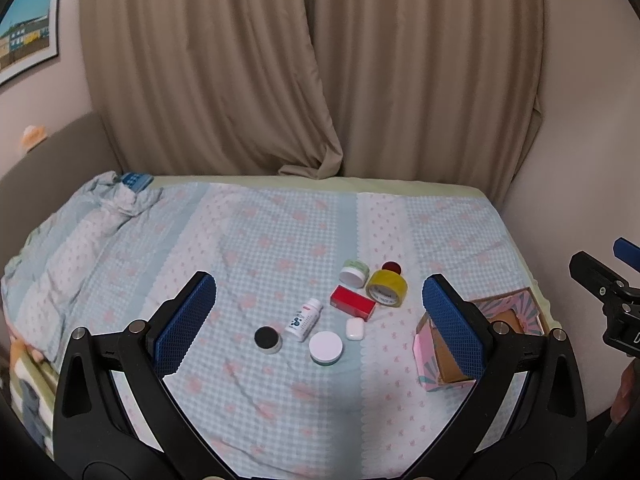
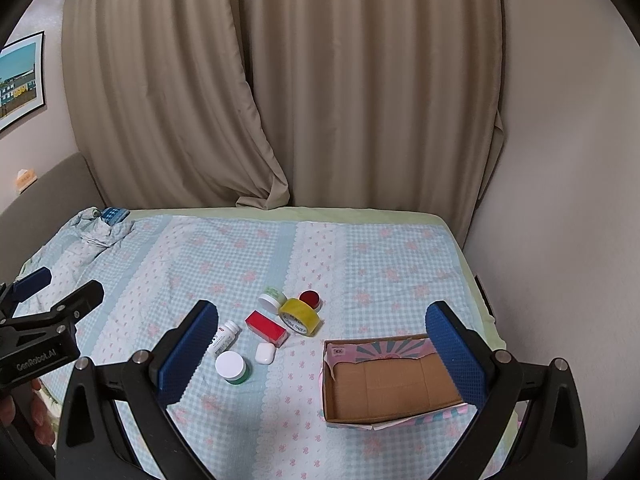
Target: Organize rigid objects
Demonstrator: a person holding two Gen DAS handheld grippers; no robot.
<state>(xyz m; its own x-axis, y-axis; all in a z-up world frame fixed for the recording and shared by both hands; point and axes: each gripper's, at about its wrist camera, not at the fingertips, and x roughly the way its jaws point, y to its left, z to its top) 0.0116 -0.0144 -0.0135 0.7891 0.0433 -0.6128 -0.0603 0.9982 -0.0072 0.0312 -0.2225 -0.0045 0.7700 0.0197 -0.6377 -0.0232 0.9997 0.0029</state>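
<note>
Small items lie grouped on the bedspread: a black-lidded jar (image 1: 267, 339), a white bottle (image 1: 304, 319) lying down, a white-lidded green jar (image 1: 326, 348) (image 2: 232, 366), a white earbud case (image 1: 355, 328) (image 2: 265, 353), a red box (image 1: 353, 301) (image 2: 266, 328), a yellow tape roll (image 1: 387, 288) (image 2: 300, 317), a pale green jar (image 1: 353, 272) (image 2: 271, 298) and a red-lidded jar (image 1: 391, 267) (image 2: 310, 299). An empty pink cardboard box (image 2: 394, 382) (image 1: 448, 354) stands to their right. My left gripper (image 1: 320, 320) is open above the items. My right gripper (image 2: 320, 354) is open, above box and items.
The bed (image 2: 360, 256) with the blue checked cover fills the lower view. Beige curtains (image 2: 280, 80) hang behind it and a wall (image 2: 560, 200) runs along its right edge. Rumpled bedding (image 1: 116, 200) lies at the far left corner.
</note>
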